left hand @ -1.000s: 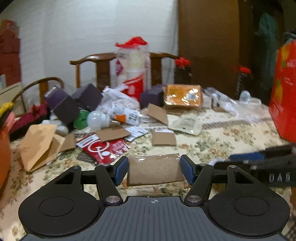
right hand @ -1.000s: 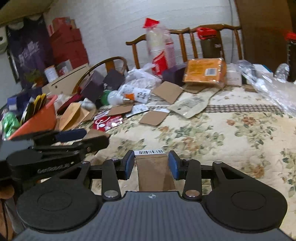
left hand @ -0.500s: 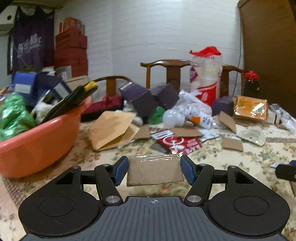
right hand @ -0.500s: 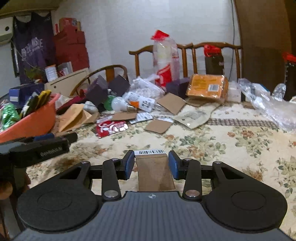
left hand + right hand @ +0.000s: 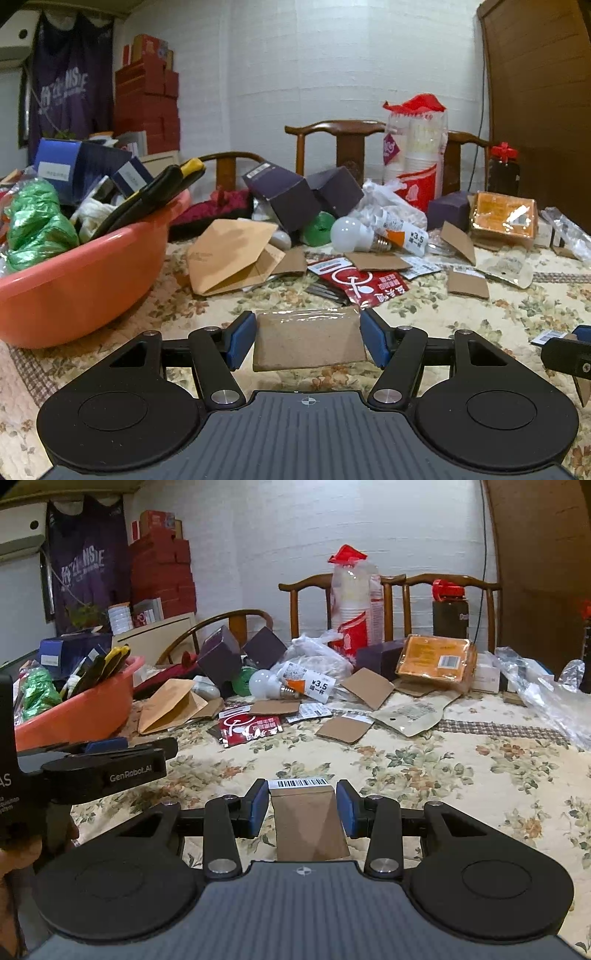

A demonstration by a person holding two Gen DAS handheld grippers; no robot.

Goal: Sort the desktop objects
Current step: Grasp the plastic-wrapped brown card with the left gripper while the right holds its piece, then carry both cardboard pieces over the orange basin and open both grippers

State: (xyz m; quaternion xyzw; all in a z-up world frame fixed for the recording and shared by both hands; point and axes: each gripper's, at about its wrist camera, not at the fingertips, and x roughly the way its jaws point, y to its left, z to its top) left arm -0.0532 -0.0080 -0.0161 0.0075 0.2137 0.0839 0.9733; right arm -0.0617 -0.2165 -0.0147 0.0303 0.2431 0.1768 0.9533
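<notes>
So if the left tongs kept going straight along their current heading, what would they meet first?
Probably the red printed packet lying flat on the floral tablecloth, just past the cardboard piece the left tongs hold. They point slightly downward, so bare cloth might come first; depth is unclear.

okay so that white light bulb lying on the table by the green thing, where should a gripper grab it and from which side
Judging by its pose, grip the light bulb across its round white globe, coming from above. It lies on its side with the metal screw base toward the orange-labelled packet, a green ball close on its other side, so a top-down pinch looks clearest.
</notes>
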